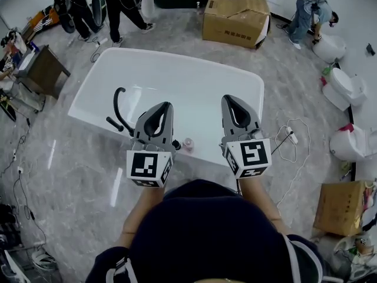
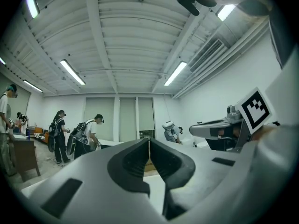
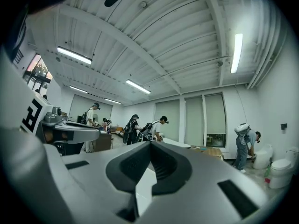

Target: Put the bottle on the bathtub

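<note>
Both clenched empty, left claw (image 1: 164, 106) and right claw (image 1: 233, 98) flank the bottle (image 1: 188, 144) at the bathtub (image 1: 177, 56) rim.

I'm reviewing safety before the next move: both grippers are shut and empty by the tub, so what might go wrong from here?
1. The bottle seems to stand on the near rim of the tub, between the left gripper and the right gripper. A sideways swing could knock it off.
2. The power strip and its cord lie on the floor beside the tub and could catch a foot.
</note>
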The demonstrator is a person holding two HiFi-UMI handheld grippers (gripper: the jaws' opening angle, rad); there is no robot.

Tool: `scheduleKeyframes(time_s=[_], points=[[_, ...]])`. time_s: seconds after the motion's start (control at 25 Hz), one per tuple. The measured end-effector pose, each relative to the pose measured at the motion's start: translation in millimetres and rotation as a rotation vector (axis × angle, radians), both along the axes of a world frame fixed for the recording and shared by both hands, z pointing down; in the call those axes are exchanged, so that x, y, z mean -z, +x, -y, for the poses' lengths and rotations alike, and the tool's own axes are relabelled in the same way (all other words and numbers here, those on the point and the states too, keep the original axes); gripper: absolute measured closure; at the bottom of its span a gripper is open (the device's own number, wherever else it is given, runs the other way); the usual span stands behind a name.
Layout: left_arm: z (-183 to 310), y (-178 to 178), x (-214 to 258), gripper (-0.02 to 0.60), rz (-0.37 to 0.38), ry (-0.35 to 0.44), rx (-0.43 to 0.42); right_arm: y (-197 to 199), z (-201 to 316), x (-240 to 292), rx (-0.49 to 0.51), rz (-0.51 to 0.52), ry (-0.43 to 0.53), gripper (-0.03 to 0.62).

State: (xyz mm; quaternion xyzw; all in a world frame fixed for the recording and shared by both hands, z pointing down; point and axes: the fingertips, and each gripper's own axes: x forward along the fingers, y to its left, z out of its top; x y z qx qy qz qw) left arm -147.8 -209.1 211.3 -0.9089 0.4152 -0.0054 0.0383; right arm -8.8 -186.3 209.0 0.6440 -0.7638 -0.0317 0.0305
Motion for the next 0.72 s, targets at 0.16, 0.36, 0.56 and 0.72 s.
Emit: scheduleKeyframes(time_s=[0.16, 0.36, 0.56, 0.72], points=[[-5, 7, -1, 0.551, -0.004, 0.005, -0.008, 5, -3, -4, 0.013, 0.008, -0.004, 0.568], [-10, 13, 1, 0.551, -0.003, 0.015, 0.006, 12, -7, -8, 0.030, 0.010, -0.011, 0.568], [-20, 23, -5, 0.551, -0.001, 0.013, 0.025, 22, -13, -11, 0.053, 0.013, -0.011, 0.568], [-28, 29, -14, 0.551, 0.001, 0.006, 0.035, 29, -18, -18, 0.063, 0.023, -0.009, 0.568]])
